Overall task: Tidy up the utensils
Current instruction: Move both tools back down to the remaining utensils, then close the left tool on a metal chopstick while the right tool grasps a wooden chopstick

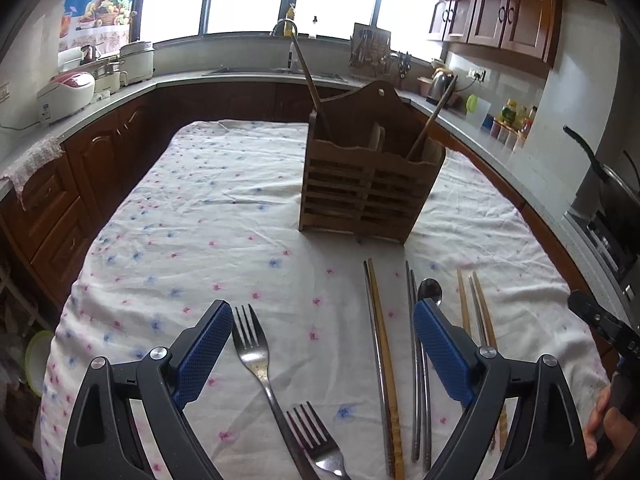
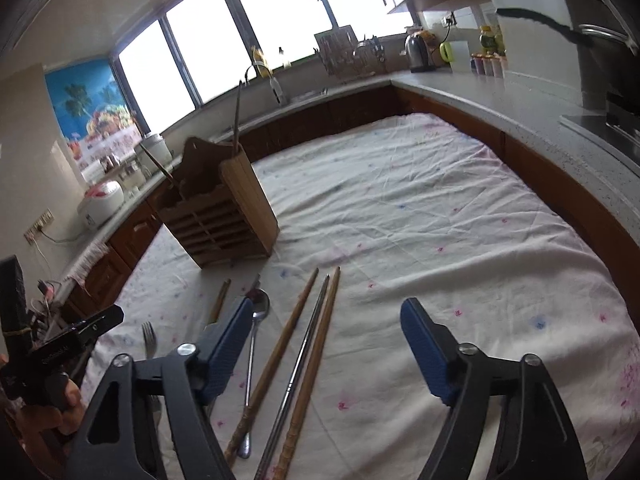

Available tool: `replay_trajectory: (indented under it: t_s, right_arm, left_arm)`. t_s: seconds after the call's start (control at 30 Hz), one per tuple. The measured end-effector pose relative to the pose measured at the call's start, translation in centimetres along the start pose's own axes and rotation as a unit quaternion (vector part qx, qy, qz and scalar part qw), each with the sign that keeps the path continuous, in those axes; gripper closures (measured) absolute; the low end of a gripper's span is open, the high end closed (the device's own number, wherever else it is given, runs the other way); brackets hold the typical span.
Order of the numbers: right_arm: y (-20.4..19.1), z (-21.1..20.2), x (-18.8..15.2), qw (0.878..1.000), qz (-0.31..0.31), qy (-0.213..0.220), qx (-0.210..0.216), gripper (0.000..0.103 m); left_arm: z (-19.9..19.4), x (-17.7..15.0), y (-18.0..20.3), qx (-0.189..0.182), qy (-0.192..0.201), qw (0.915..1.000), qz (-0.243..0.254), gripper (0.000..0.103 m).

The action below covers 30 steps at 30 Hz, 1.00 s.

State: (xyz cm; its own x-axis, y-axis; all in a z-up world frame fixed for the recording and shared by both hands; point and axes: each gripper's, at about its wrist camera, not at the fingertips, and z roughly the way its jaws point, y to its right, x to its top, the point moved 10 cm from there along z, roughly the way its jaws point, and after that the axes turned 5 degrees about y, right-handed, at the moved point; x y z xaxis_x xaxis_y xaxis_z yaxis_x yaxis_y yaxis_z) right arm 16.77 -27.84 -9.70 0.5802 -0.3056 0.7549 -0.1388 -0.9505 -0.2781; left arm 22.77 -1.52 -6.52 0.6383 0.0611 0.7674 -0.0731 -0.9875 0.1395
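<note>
The left tool (image 1: 323, 322) was held wide over a fork (image 1: 256, 356), the right tool (image 2: 324, 322) wide over wooden chopsticks (image 2: 280, 344) (nothing gripped). Neighbouring pieces could be snagged, lying close together; the wooden caddy (image 1: 368, 184) stood ahead.

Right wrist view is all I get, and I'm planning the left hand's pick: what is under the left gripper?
Observer: The left gripper is open over the cloth; a fork lies between its fingers, not gripped.
Operator: Only that fork?
Observer: No, a second fork lies beside the first one's handle.
Operator: And between the forks and the spoon?
Observer: A metal-and-wood chopstick pair, then two metal chopsticks.
</note>
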Motion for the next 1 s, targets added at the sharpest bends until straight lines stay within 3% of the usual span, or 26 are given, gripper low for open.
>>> replay_trajectory:
  t_s: [0.37, 0.43, 0.67, 1.0]
  right_arm:
    - [0.3, 5.2, -2.1, 0.997, -0.008, -0.072, -0.02, 0.07]
    - [0.4, 5.8, -2.5, 0.996, -0.009, -0.081, -0.023, 0.071]
    - [0.4, 7.3, -2.8, 0.995, -0.013, -0.096, -0.029, 0.077]
    - [0.2, 8.6, -3.7, 0.991, -0.041, -0.118, -0.047, 0.084]
  left_arm:
    - [6.5, -0.8, 1.8, 0.011, -0.077, 0.9961, 0.041, 0.031]
    - [7.7, -1.1, 2.1, 0.01, -0.093, 0.9946, 0.044, 0.037]
    - [11.8, -1.7, 2.6, 0.01, -0.132, 0.9897, 0.054, 0.045]
    - [13.9, -1.9, 3.0, 0.001, -0.137, 0.9885, 0.064, 0.042]
